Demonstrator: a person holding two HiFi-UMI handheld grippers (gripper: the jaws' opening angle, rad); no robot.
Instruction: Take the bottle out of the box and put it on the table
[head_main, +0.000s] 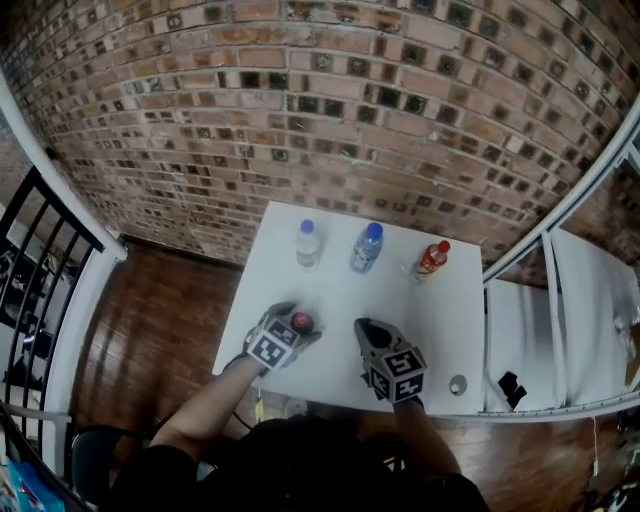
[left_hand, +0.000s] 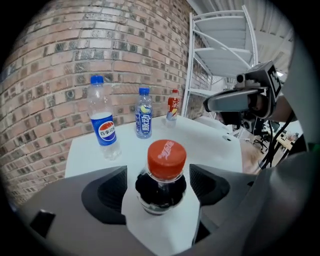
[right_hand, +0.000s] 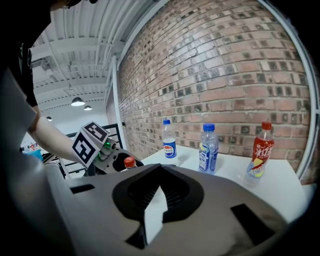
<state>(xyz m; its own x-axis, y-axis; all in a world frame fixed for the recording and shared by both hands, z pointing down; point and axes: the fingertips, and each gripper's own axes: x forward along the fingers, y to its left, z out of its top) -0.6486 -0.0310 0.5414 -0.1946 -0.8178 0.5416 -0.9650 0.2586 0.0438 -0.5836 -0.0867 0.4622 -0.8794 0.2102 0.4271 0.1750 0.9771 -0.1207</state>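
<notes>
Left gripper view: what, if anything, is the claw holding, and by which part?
Nothing. The left claw stands open around the red-capped cola bottle, pads clear of it.

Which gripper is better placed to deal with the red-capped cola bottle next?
Left. The left gripper has its open jaws on either side of the cola bottle, which stands on the white table, and the pads are clear of it. The right gripper sits off to the side, jaws together, with nothing between them.

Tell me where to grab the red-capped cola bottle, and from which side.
Take the cola bottle by its dark body just below the red cap, coming in from the near table edge, where the open left gripper straddles it. It stands upright and round, so the jaws should close squarely on opposite sides.
</notes>
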